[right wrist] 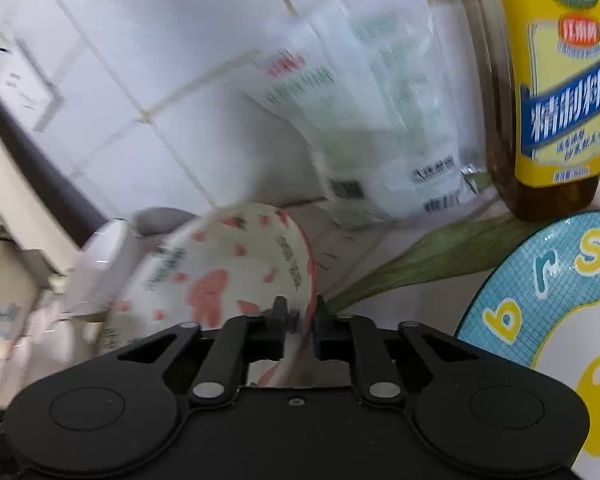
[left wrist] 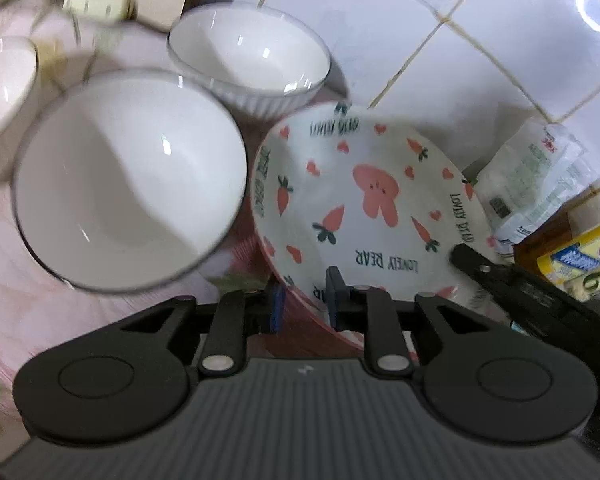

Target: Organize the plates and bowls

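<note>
Left tongs (left wrist: 303, 300) clenched on near rim of carrot plate (left wrist: 364, 200); right tongs (right wrist: 301, 322) clenched on same plate's rim at its 4 o'clock. Plate tilted, beside white bowl (left wrist: 128, 180); ribbed bowl (left wrist: 248, 60) at 12 o'clock. Blue lettered plate (right wrist: 540, 300) at 3 o'clock, sauce bottle (right wrist: 556, 88) behind

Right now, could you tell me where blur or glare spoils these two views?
Left wrist view: the near white bowl is smeared, a ring-shaped glare sits on the wall tiles; the rabbit plate reads sharp. Right wrist view: that plate and the white packet are motion-blurred.
</note>
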